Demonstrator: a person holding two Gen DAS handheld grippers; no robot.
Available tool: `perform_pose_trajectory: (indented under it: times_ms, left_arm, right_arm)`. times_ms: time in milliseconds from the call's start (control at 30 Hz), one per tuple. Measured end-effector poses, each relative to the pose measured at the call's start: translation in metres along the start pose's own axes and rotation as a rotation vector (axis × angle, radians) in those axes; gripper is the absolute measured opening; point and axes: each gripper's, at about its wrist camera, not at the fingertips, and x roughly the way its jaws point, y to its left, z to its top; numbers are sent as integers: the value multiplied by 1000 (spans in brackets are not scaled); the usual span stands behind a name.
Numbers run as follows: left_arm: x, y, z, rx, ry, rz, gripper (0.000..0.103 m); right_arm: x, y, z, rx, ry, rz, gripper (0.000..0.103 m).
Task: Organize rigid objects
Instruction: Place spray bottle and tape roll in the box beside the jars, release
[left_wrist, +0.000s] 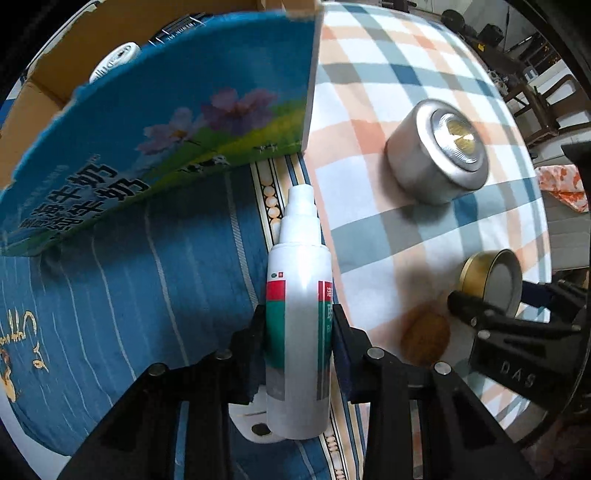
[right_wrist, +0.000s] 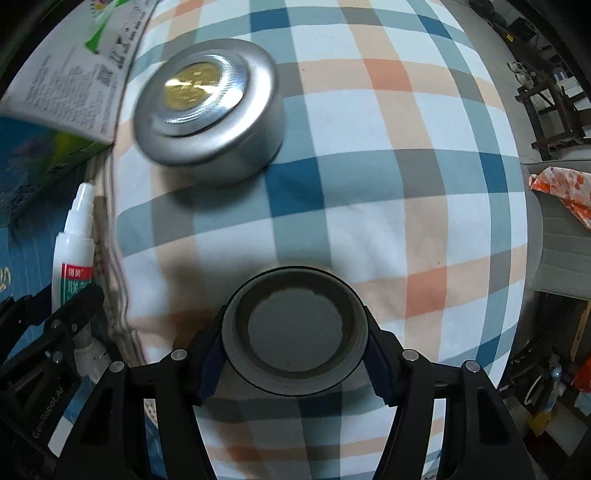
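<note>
My left gripper is shut on a white spray bottle with a red and green label, nozzle pointing away, held over blue cloth. The bottle also shows in the right wrist view. My right gripper is shut on a small round tin, gold-sided in the left wrist view. A larger silver round tin with a gold centre rests on the checked cloth ahead; it shows in the left wrist view too. An open blue milk carton box stands at the left, a white object inside.
A checked blue, orange and white cloth covers the surface. A blue patterned cloth lies under the box. Dark furniture and an orange patterned fabric are beyond the right edge.
</note>
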Motion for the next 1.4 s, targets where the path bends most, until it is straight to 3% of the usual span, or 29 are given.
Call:
perform_pose_trajectory:
  times_ms: [500,633,867,1033,1233,1400]
  left_arm:
    - [-78,24,-11,-42,-131,-89,30]
    - [-121,38,-13,-64,-202,-124,30]
    - [-177,89,9,-161,-317,-192,30]
    - [-190,141,47,-206,-372,-177,30]
    - [-169,206,104,-250,-357,-139,30]
    - [-128,250,142,-284,-298,-117,30]
  right_arm:
    - [-95,20,-32,-71,-141,116,67]
    - [-132,32,-32,-105,-191,149,67]
    - [-186,69,1,-149,-269,206,67]
    - [-194,114,44,-158,-288,246,67]
    - [-175,174,104,-140,-268,250,67]
    - [-131,205,157,-99,-219,202,67]
